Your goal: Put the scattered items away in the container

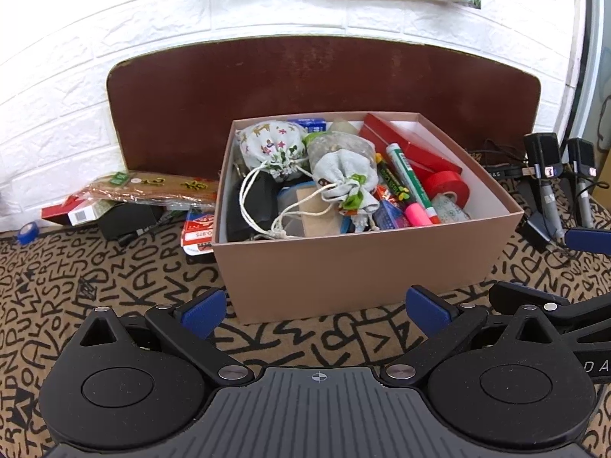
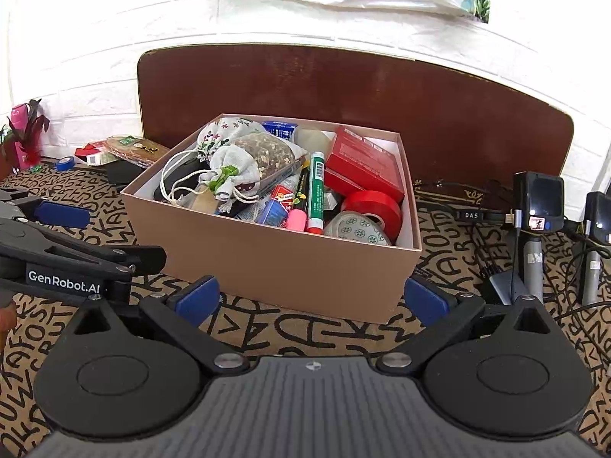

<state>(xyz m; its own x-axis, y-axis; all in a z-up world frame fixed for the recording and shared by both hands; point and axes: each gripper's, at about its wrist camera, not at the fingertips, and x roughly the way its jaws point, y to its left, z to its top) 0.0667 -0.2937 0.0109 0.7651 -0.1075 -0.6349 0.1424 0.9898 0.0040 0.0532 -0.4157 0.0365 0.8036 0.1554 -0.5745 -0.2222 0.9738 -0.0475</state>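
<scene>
Bare patterned desk (image 1: 114,294) lay open in front of the box (image 1: 343,267), free for approach from the front. The box top was open but crammed: pouches (image 1: 343,183), marker (image 1: 410,183), red tape (image 1: 446,187), red carton (image 1: 404,145); little free room inside. Left of the box, packets (image 1: 152,191) and a black block (image 1: 130,221) crowded the gap. Right side was blocked by stands (image 2: 534,221) and cables (image 2: 573,267). A brown board (image 1: 324,84) closed off the back.
</scene>
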